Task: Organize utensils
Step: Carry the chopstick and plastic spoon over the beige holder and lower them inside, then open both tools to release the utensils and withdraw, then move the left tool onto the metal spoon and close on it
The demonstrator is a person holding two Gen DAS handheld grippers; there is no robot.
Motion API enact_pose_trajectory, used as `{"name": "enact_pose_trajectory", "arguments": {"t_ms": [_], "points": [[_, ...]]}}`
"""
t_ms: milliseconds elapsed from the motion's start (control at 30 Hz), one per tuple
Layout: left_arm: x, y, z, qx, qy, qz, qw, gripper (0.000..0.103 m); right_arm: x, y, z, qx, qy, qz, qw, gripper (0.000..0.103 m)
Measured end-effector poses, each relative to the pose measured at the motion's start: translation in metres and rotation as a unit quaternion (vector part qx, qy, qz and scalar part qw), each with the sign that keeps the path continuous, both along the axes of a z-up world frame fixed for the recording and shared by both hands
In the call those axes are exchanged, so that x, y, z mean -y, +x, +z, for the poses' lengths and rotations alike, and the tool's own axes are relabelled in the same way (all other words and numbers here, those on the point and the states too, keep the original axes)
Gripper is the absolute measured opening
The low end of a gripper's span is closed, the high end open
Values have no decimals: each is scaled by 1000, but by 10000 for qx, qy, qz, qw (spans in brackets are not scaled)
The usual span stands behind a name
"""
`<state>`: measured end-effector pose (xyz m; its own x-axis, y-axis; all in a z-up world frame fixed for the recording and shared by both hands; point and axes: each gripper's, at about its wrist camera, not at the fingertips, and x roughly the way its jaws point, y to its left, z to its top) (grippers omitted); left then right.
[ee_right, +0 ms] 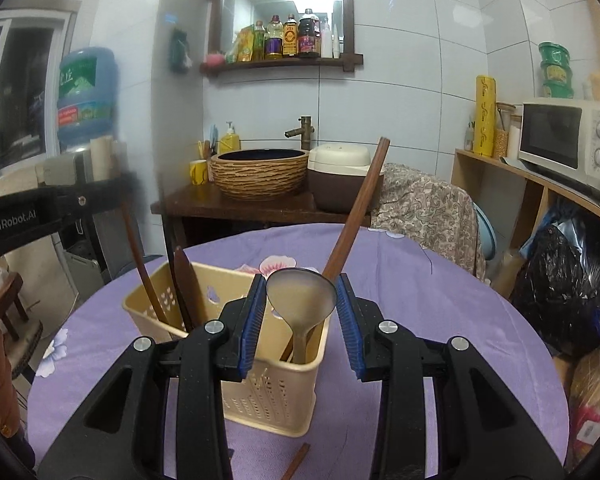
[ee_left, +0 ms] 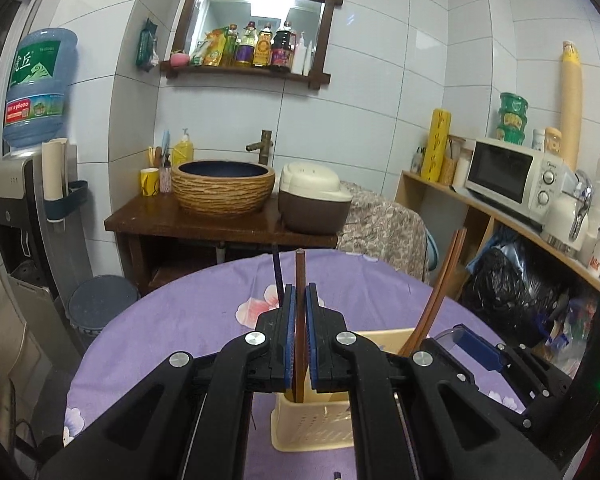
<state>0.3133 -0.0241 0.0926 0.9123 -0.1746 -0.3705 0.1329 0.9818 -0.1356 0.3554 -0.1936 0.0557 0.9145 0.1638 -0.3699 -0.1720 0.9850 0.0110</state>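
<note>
Left gripper [ee_left: 300, 300] jaws clamped on slim wooden chopstick [ee_left: 300, 276]; right gripper [ee_right: 301, 304] jaws apart around metal spoon [ee_right: 301, 294].

The counter [ee_right: 440, 320] wears a lilac cloth printed with pale pink-and-white blossoms, and on it stands a cream-yellow plastic utensil basket [ee_right: 268, 392] with perforated walls. In the basket stand reddish-brown wooden chopsticks [ee_right: 356, 208] and a dull silver-grey metal spoon [ee_right: 300, 296], while a brown chopstick [ee_left: 300, 280] sits between the blue-padded black left tongs [ee_left: 300, 300]. The right tongs [ee_right: 301, 304] are black with the same ribbed blue pads.
</note>
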Motion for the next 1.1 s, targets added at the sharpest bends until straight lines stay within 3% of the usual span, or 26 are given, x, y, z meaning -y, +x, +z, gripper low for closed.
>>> {"name": "enact_pose_trajectory", "arguments": {"t_ms": [67, 100, 133, 167, 200, 267, 333, 467, 733, 1100], "points": [[-1, -3, -2, 51, 76, 30, 10000, 7, -1, -3, -2, 22, -33, 18, 10000, 39], [-1, -5, -2, 65, 103, 19, 9999, 10, 0, -4, -3, 42, -69, 11, 10000, 50], [-2, -7, -1, 61, 116, -23, 9999, 24, 0, -7, -3, 92, -110, -21, 9999, 64], [-3, -9, -1, 59, 110, -43, 9999, 47, 0, -10, -3, 152, -132, -58, 9998, 68], [-6, -16, 0, 122, 67, -33, 9999, 56, 2, -14, -2, 229, -141, -87, 9996, 70], [-10, -26, 0, 258, 20, 2, 9997, 65, 3, -22, 1, 308, -162, -80, 9994, 71], [-15, -39, -2, 234, 38, 28, 9997, 72, 7, -32, 5, 356, -173, -189, 9990, 83], [-21, -62, -11, 91, -15, -51, 9999, 88, 13, -58, 9, 323, -172, -203, 9991, 93], [-31, -99, -56, -689, 32, -324, 9971, 93, 30, -112, -11, -268, -160, -187, 9993, 94], [-48, -131, -107, -1296, 83, -45, 9915, 93, 38, -157, -69, -1134, -330, -373, 9923, 94]]}}
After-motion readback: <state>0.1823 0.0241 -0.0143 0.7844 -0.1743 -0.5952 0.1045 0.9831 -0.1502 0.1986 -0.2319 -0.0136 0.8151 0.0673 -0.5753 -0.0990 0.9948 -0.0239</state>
